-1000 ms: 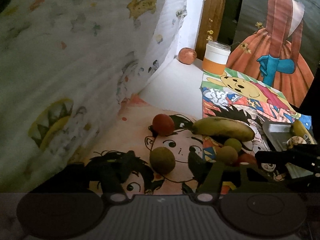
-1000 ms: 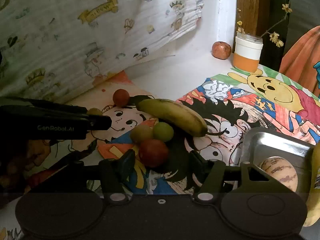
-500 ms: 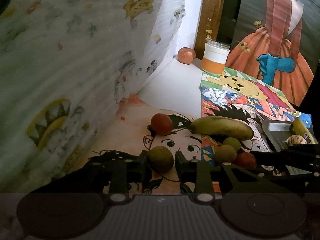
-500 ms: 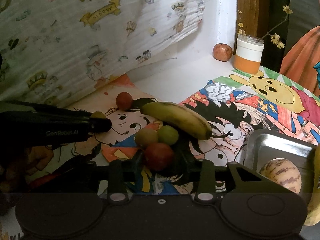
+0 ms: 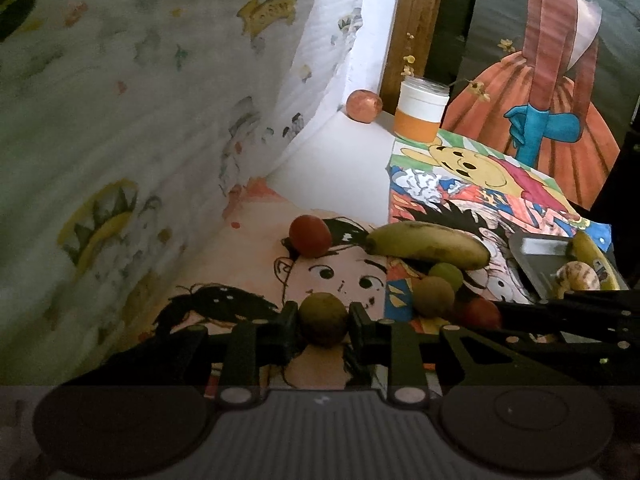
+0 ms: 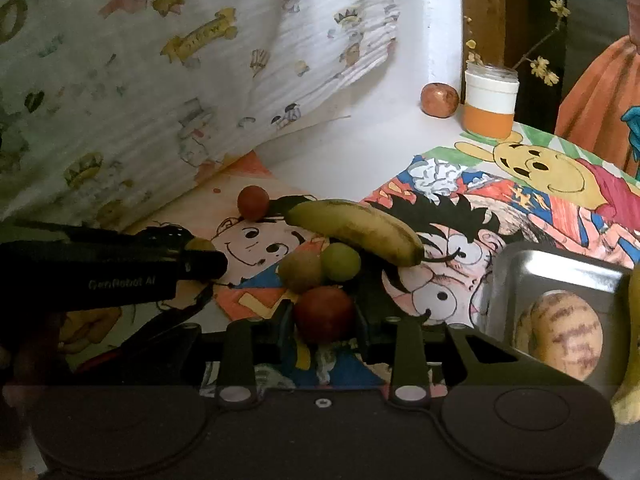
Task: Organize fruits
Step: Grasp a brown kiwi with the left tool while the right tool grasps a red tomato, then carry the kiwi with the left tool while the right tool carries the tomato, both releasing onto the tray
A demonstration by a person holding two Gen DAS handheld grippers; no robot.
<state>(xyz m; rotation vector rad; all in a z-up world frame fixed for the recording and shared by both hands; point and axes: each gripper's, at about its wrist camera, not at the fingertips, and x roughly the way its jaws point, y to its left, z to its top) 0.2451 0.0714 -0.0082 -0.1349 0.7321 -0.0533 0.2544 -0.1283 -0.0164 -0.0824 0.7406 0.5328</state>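
**Dim corner, crowded with cartoons**

A printed curtain [image 5: 132, 120] hung along the left. A white wall [image 6: 440, 20] met a wooden post [image 5: 416, 24] in the far corner. Cartoon drawings [image 6: 520, 208] covered most of the white counter [image 5: 340, 168]. A painting [image 5: 552, 80] of an orange dress stood behind. Light was low.

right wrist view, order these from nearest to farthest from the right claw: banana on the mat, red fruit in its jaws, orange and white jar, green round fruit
1. red fruit, between the right claw's jaws, which have just been closing on it.
2. green round fruit, just beyond it, slightly right.
3. banana, lying behind the green fruit.
4. orange and white jar, far back right by the wall.
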